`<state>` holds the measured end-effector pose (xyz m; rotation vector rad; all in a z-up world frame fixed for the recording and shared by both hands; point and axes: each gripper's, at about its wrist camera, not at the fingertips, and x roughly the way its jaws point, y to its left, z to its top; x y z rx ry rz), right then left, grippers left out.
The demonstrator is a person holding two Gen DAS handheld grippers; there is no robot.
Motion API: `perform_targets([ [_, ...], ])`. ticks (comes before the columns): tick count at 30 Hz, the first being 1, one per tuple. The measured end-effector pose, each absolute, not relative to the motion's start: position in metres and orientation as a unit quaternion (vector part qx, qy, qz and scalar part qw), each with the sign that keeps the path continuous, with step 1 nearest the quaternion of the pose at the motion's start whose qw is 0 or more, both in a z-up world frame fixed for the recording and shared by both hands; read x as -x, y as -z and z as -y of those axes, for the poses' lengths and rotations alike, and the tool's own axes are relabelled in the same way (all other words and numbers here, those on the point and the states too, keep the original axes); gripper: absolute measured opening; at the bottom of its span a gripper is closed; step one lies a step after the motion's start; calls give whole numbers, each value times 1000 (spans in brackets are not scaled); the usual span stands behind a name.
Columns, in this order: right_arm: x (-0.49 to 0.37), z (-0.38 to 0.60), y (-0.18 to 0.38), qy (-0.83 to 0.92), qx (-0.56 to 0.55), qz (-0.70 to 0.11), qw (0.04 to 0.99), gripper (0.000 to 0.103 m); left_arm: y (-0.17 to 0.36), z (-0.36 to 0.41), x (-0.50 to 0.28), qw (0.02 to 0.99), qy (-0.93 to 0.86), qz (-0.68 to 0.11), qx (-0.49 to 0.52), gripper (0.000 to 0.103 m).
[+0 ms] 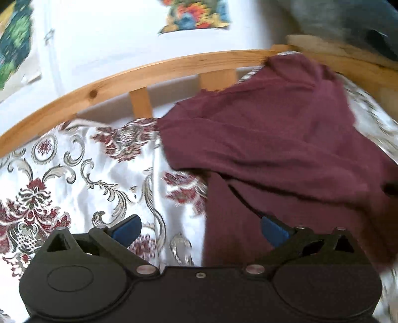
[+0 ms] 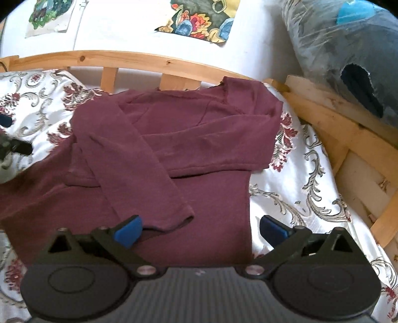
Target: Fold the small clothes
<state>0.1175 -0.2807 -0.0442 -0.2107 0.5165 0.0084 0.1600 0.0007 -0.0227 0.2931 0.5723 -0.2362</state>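
A maroon long-sleeved top [image 2: 174, 149] lies on a white bedspread with red and grey floral print [image 2: 298, 188]. Both sleeves are folded across its body; one sleeve cuff [image 2: 171, 218] ends just ahead of my right gripper. My right gripper [image 2: 200, 229] hovers over the top's near hem, open, with nothing between its blue pads. In the left wrist view the same top [image 1: 273, 139] fills the right half. My left gripper [image 1: 200, 231] hangs open over the top's left edge, one pad over the bedspread [image 1: 74, 174], nothing held.
A wooden bed rail with slats [image 2: 159, 62] runs behind the top, and rough wooden boards [image 2: 335, 124] stand at the right. A plastic-wrapped bundle [image 2: 335, 44] sits at the far right. The white wall carries colourful pictures [image 2: 199, 22]. The other gripper's dark tip [image 2: 15, 146] shows at the left.
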Motion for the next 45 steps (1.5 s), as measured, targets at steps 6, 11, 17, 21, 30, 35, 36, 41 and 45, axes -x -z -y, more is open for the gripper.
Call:
perform_targets([
  [6,-86,274,38,-31,127,-266,955,103,31,-6,-110,921,185,-273,-209,102],
  [11,-55,266,43,-53,159,-300,939,103,52,-4,-88,898,221,-283,-255,102],
  [17,-44,274,54,-57,122,-347,928,103,79,15,-83,877,222,-285,-317,103],
  [21,-51,271,61,-50,130,-356,924,103,88,34,-85,880,213,-266,-331,103],
  [30,-52,266,70,-57,154,-362,917,103,95,61,-88,880,198,-212,-377,102],
  [35,-52,271,70,-49,160,-361,918,103,91,57,-99,885,161,-206,-386,94],
  [36,-52,272,70,-47,160,-361,917,103,91,56,-101,884,151,-204,-394,92],
  [41,-54,273,72,-42,165,-364,916,103,75,42,-108,899,132,-182,-375,83],
  [45,-53,272,72,-45,167,-365,915,103,58,36,-116,909,134,-184,-349,61],
])
